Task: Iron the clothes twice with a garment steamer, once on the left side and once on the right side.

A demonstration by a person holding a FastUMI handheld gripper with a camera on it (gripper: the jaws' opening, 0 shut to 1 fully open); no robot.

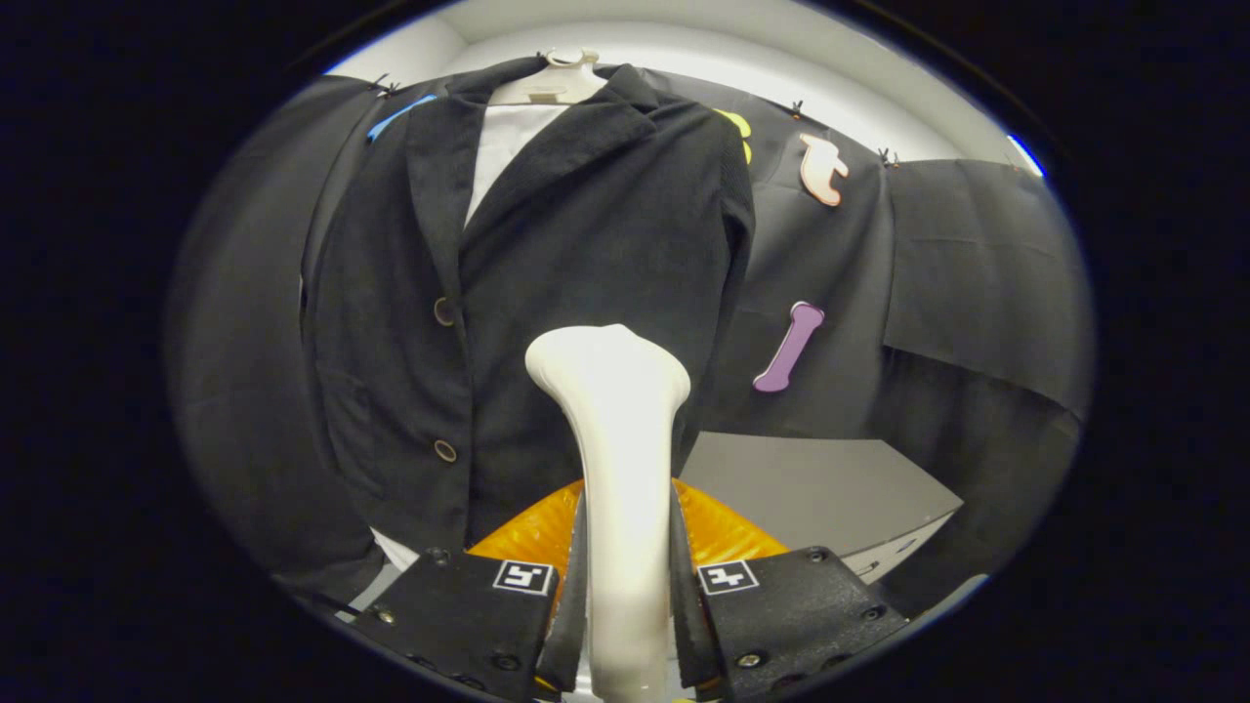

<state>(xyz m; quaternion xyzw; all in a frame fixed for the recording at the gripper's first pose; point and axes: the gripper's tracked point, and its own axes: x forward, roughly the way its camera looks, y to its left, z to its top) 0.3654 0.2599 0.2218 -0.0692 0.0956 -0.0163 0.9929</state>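
A dark jacket (576,283) with two round buttons hangs on a pale hanger (552,83) over a white shirt (503,146), straight ahead of the fingers. My gripper (625,605) is shut on the handle of a white garment steamer (615,430). The steamer stands upright between the fingers, and its wide head rises in front of the jacket's lower right panel, near the middle opening. Whether the head touches the fabric cannot be told. An orange part (532,532) shows behind the handle, just above the fingers.
A grey tabletop (830,478) lies to the right, below the jacket's hem, with its front edge near the right finger. Black cloth walls surround the jacket on both sides.
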